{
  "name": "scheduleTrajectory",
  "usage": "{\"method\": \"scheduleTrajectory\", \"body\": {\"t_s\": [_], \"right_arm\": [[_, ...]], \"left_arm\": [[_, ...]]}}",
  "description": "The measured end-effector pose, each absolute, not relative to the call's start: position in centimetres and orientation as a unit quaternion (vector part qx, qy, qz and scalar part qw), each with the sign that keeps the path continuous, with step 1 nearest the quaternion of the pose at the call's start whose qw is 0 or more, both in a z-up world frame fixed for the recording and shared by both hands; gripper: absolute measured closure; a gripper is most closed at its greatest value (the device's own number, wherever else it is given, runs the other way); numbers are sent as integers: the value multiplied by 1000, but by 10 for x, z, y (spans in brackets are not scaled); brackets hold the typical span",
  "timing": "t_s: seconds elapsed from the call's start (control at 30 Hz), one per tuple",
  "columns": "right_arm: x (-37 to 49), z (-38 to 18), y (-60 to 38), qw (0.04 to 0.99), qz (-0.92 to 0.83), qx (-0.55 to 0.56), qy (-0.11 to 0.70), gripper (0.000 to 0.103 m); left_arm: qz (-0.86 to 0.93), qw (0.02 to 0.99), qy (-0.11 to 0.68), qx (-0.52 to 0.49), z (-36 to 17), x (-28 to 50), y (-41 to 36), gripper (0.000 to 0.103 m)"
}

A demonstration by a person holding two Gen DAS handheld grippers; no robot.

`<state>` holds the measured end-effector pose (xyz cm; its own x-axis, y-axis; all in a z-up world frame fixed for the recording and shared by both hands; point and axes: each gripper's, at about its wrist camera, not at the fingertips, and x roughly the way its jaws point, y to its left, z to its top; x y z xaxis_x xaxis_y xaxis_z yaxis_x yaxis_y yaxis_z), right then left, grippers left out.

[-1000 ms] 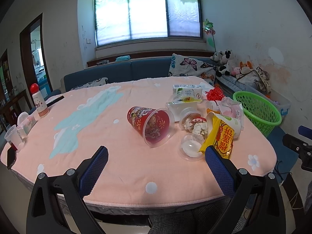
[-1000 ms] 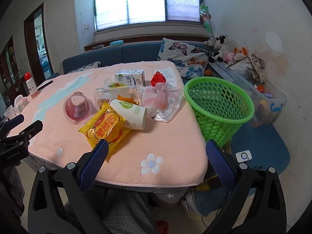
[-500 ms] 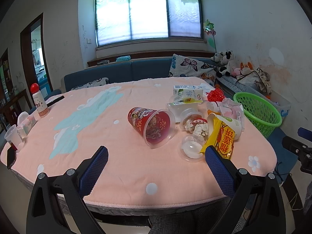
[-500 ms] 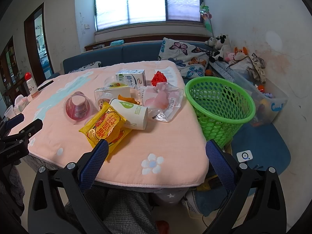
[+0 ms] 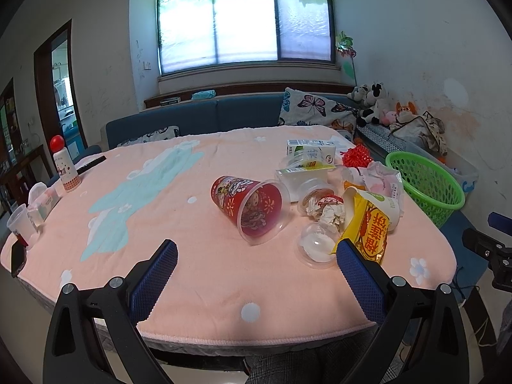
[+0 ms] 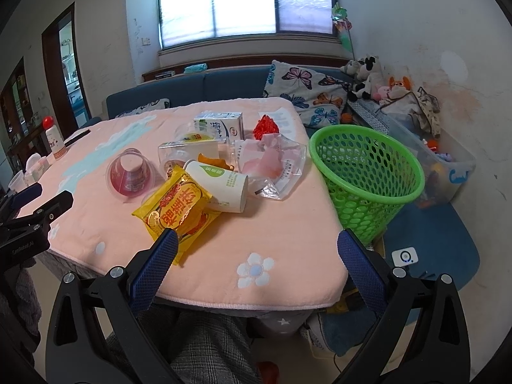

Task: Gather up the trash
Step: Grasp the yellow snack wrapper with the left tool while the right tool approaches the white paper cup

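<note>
Trash lies in a cluster on the pink table [image 5: 192, 275]: a tipped red plastic cup [image 5: 251, 206] [image 6: 129, 177], a yellow snack bag [image 5: 368, 232] [image 6: 177, 209], a white paper cup [image 6: 219, 185], a clear lid [image 5: 315, 244], crumpled paper [image 5: 329, 212], a milk carton [image 6: 220, 124], a red mesh ball [image 6: 265, 124] and a clear wrapper [image 6: 272, 166]. A green basket [image 6: 364, 172] [image 5: 422, 182] stands right of the table. My left gripper [image 5: 256, 259] is open and empty, short of the red cup. My right gripper [image 6: 257, 244] is open and empty, near the snack bag.
A red-capped white bottle [image 5: 64, 166], small cups [image 5: 19, 227] and a dark phone [image 5: 17, 259] sit at the table's left edge. A blue sofa [image 5: 224, 112] with a butterfly pillow runs behind. Toys and a clear bin [image 6: 441, 160] lie beyond the basket.
Both grippers have drifted slightly forward over the table edge; the trash looks a little nearer. Both stay open. Nothing on the table has moved.
</note>
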<state>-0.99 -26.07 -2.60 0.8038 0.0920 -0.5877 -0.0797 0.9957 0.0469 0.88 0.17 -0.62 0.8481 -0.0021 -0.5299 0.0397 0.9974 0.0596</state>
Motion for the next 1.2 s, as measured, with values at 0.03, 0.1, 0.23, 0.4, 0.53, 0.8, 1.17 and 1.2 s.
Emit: {"method": "scheduleTrajectory", "body": {"t_s": [0.03,0.1,0.23,0.4,0.53,0.8,1.17,1.2], "right_arm": [[-9,-26,-260,950,46,10,310,4],[-9,-26,-260,950,46,9,310,4],[-7,-26,-260,949,46,10,312,4],[-4,-26,-259,948,48,8,313,4],[1,-27,-257,948,51,6,314,4],[16,-30,-251,943,69,8,327,4],[39,-35,-234,933,106,8,343,4],[41,-36,-233,933,106,8,344,4]], "left_arm": [[-11,961,276,34,-6,9,2,7],[-11,960,276,34,-6,9,2,7],[-10,959,280,33,-8,15,4,7],[-10,959,281,34,-8,18,5,7],[-9,959,282,35,-8,23,5,7],[-7,956,291,36,-8,39,9,7],[1,954,298,38,-7,64,15,7],[1,954,299,37,-6,66,15,7]]}}
